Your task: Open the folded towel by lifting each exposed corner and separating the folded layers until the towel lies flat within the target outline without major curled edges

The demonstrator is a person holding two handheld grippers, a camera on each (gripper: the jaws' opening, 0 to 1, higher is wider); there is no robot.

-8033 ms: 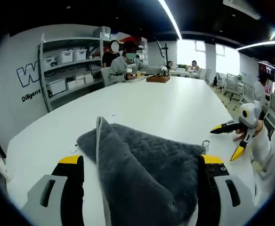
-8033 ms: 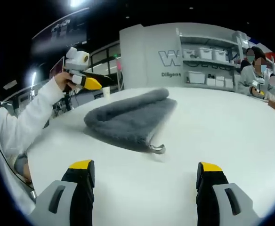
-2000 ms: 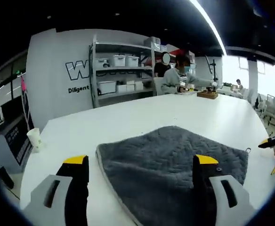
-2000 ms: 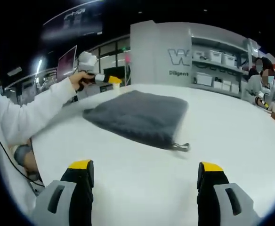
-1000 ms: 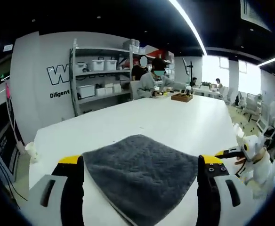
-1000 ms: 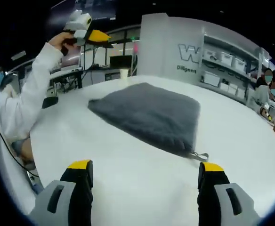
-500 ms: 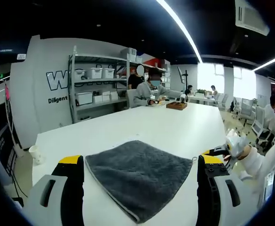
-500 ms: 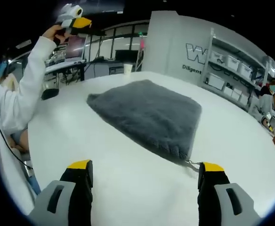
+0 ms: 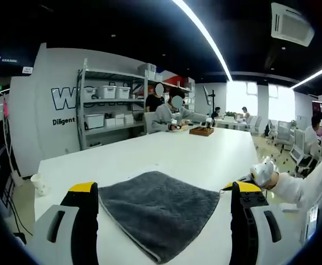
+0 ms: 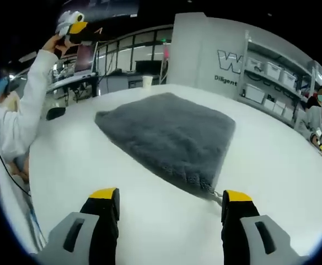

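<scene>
From the left gripper view we look along our left tongs (image 9: pixel 162 221), raised above one edge of the white table (image 9: pixel 205 154), facing down its length toward the shelving (image 9: pixel 108 113) and the seated people at its far end. From the right gripper view we look along our right tongs (image 10: pixel 169 218), low and close over the table (image 10: pixel 271 165), facing across it toward the lettered wall (image 10: pixel 230 58). Both views share the grey towel (image 9: pixel 155 207) (image 10: pixel 172 135), the table and that wall; each catches the other tongs (image 9: pixel 262 174) (image 10: pixel 73 25).
</scene>
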